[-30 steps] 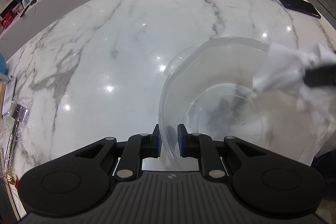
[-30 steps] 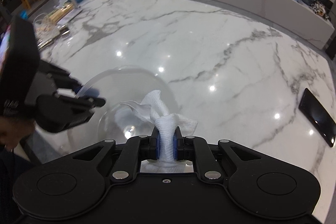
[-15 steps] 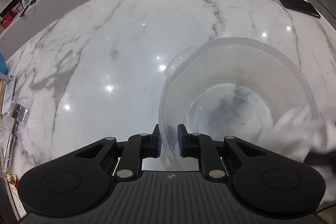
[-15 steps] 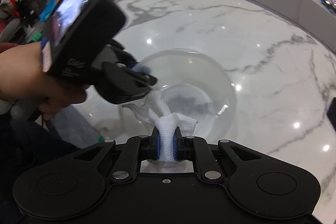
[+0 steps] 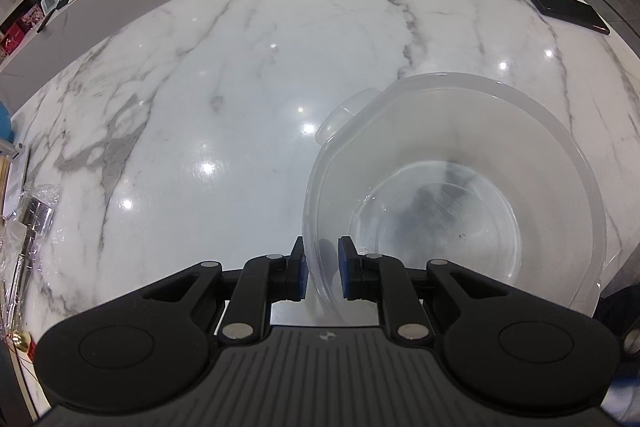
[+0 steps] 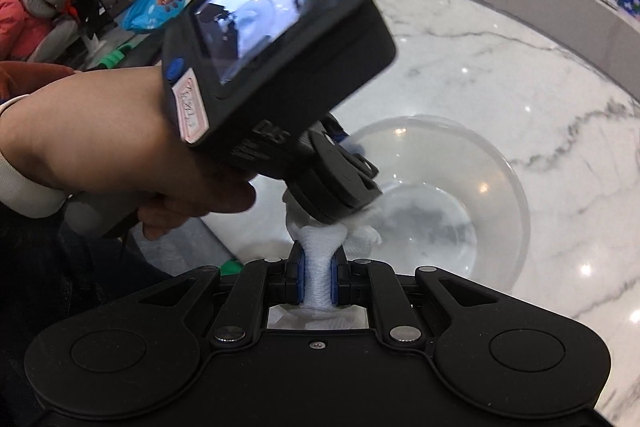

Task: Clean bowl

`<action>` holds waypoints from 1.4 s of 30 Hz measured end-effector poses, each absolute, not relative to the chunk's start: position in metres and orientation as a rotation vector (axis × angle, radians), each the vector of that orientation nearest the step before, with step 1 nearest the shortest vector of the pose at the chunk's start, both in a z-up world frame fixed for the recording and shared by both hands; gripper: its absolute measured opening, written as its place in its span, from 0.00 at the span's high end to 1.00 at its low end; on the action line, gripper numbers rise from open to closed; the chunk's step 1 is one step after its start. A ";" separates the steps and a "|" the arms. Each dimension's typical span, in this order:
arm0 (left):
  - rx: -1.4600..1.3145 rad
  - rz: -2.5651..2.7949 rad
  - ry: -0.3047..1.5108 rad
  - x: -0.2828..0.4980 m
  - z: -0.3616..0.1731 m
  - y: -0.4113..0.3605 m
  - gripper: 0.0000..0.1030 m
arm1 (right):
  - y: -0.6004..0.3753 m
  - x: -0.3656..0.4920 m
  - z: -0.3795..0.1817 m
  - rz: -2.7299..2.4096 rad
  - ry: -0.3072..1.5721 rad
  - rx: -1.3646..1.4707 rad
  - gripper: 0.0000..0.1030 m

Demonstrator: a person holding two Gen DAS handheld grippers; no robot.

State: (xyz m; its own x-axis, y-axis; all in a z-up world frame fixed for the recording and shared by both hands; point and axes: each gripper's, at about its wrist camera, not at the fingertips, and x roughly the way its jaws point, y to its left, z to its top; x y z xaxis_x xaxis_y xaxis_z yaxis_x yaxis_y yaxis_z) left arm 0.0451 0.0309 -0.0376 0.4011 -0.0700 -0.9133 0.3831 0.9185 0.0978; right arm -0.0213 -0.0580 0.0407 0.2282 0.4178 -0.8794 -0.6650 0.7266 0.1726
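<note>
Surface: big glossy white marble table with grey veins [image 5: 248,75], ceiling lights glinting off it, long pale counter curving behind it.
Bowl: clear, slightly frosted round plastic bowl [image 5: 472,163] sits near the table's front edge. There's a dark smudgy patch on its bottom, though part of that could be the marble showing through, can't really tell.
Left gripper: black two-finger gripper with blue pads [image 5: 322,269] is clamped on the bowl's near rim, one finger inside the wall and one outside, pinched down tight on the plastic.
Left hand: a bare hand [image 6: 120,155] with a pale cuff grips the handle of that tool. The camera box on top has its little screen lit.
Right gripper: the other gripper [image 6: 318,279] is squeezed almost shut around a bunched white cloth wad [image 6: 320,267], just at the bowl's near rim, right under the left tool. Can't tell if the cloth is touching the bowl.
Other stuff: a black phone [image 5: 566,9] lies flat at the far right corner of the table, well apart from the bowl. Some crinkly clear plastic wrap [image 5: 34,215] at the left edge.
</note>
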 end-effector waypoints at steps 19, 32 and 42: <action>0.315 -0.291 1.126 0.043 -0.037 0.031 0.87 | -0.090 -0.018 0.039 0.672 1.115 -0.266 0.90; 0.322 -0.292 1.126 0.042 -0.037 0.029 0.87 | -0.130 0.007 0.039 0.552 1.106 -0.240 0.90; 0.323 -0.303 1.127 0.042 -0.037 0.027 0.87 | -0.135 0.031 0.033 0.479 1.082 -0.220 0.90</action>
State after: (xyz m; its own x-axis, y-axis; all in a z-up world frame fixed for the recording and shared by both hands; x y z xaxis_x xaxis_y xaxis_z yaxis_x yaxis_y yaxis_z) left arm 0.0423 0.0273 -0.0370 0.3985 -0.0733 -0.9143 0.3948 0.9135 0.0988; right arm 0.0312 -0.1351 0.0332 0.3805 0.2663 -0.8856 -0.4771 0.8769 0.0587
